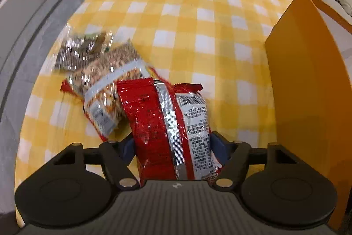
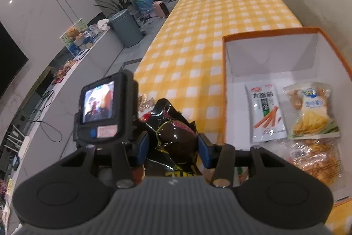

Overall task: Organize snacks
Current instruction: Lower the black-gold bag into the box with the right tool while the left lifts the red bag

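1. The counter (image 1: 198, 3) with its yellow checked cloth has lots of bare room far away.
2. The orange box (image 2: 226, 80) holds 3 snacks already, with space left.
3. The left tongs (image 1: 173, 147) are clamped on a red bag (image 1: 154, 120) near the counter edge.
4. The right tongs (image 2: 170, 147) are clamped on a dark bag (image 2: 173, 136) beside the box.
5. 2 clear bags (image 1: 105, 72) wait.
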Action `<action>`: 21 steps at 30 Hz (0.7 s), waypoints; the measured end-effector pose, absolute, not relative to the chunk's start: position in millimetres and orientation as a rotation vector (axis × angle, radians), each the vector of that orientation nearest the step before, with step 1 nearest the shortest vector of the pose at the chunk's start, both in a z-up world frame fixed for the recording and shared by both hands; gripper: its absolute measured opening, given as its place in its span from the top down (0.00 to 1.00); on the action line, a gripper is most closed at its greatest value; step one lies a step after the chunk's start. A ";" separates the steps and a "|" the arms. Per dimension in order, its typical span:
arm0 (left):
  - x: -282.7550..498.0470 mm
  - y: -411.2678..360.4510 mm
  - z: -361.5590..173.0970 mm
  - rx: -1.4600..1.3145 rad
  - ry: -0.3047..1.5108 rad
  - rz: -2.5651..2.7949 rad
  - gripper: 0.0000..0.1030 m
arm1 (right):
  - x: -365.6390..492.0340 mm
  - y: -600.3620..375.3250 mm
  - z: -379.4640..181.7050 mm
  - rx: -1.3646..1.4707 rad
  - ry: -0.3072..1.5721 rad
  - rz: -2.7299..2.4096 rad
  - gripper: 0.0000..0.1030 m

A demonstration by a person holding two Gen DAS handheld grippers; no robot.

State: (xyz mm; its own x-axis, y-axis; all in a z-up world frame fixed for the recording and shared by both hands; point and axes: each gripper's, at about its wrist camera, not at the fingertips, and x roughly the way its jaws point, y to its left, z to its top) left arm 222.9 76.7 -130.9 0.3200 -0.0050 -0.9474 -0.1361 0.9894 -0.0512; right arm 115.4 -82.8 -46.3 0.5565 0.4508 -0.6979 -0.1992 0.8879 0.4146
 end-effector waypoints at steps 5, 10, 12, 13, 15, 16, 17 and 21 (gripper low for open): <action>213.9 78.9 -118.7 -0.145 1.246 0.065 0.22 | 115.0 -90.0 -39.3 0.309 0.883 0.369 0.55; 200.4 72.5 -96.4 -0.099 1.205 0.050 0.22 | 112.3 -94.9 -31.5 0.303 0.858 0.350 0.55; 192.6 69.6 -87.4 -0.084 1.191 0.044 0.22 | 110.7 -96.4 -30.1 0.292 0.852 0.340 0.55; 188.4 68.7 -82.6 -0.082 1.182 0.038 0.22 | 110.2 -97.7 -30.1 0.294 0.853 0.337 0.55; 180.4 68.2 -73.2 -0.089 1.167 0.026 0.22 | 108.8 -99.3 -30.4 0.306 0.856 0.338 0.55; 175.3 68.3 -68.3 -0.099 1.161 0.020 0.22 | 107.9 -98.9 -30.3 0.299 0.858 0.335 0.55; 172.6 69.4 -64.6 -0.108 1.160 0.012 0.22 | 107.2 -98.5 -30.3 0.293 0.857 0.334 0.55; 162.0 68.9 -46.0 -0.114 1.132 0.017 0.22 | 101.8 -100.8 -27.8 0.311 0.842 0.332 0.55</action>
